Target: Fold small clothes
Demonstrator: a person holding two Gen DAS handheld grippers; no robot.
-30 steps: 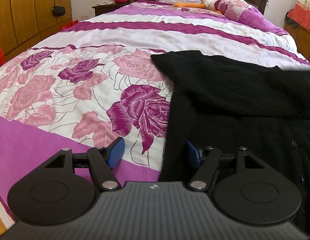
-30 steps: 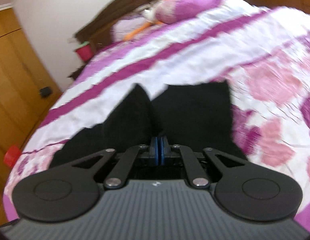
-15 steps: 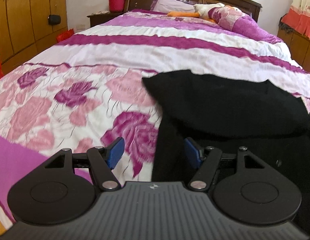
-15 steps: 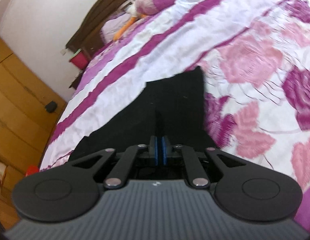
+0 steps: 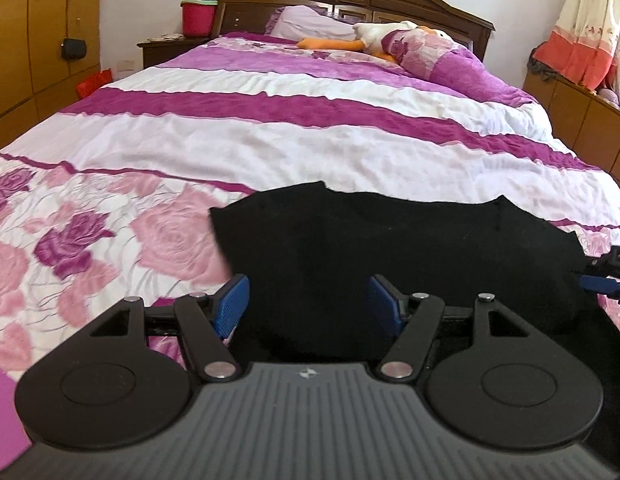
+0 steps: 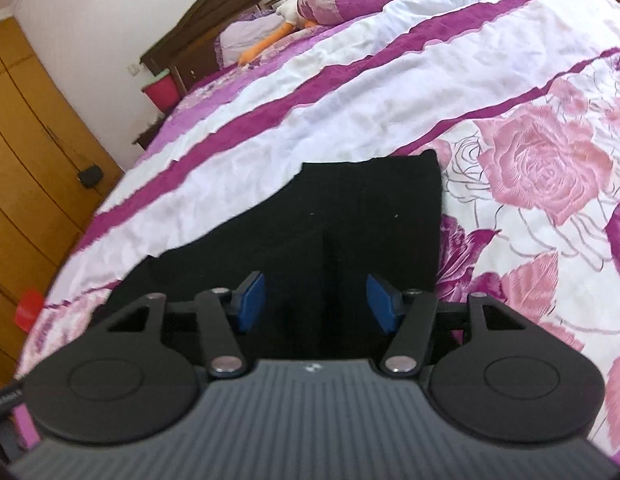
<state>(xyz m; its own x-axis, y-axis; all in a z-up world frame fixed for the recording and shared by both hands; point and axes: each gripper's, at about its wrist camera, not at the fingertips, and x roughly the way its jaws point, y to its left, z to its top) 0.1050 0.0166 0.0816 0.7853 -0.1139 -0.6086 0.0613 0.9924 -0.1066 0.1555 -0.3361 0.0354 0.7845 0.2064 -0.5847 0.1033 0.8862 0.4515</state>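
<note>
A black garment (image 5: 390, 248) lies folded over on the bedspread, near the front of the bed; it also shows in the right wrist view (image 6: 350, 216). My left gripper (image 5: 307, 304) is open and empty, low over the garment's left part. My right gripper (image 6: 316, 300) is open and empty, just above the garment, with a raised crease between its blue pads. The right gripper's tip shows at the right edge of the left wrist view (image 5: 610, 276), beside the garment's right side.
The bed has a purple, white and rose-patterned cover (image 5: 269, 128). Pillows and a plush duck (image 5: 374, 36) lie at the headboard. A red bucket (image 5: 195, 18) stands on the nightstand. Wooden wardrobes (image 5: 29, 40) stand at the left, a low cabinet (image 5: 582, 120) at the right.
My right gripper has opened and let go of the black garment it was pinching. My left gripper has moved right, over the garment's left part, staying open.
</note>
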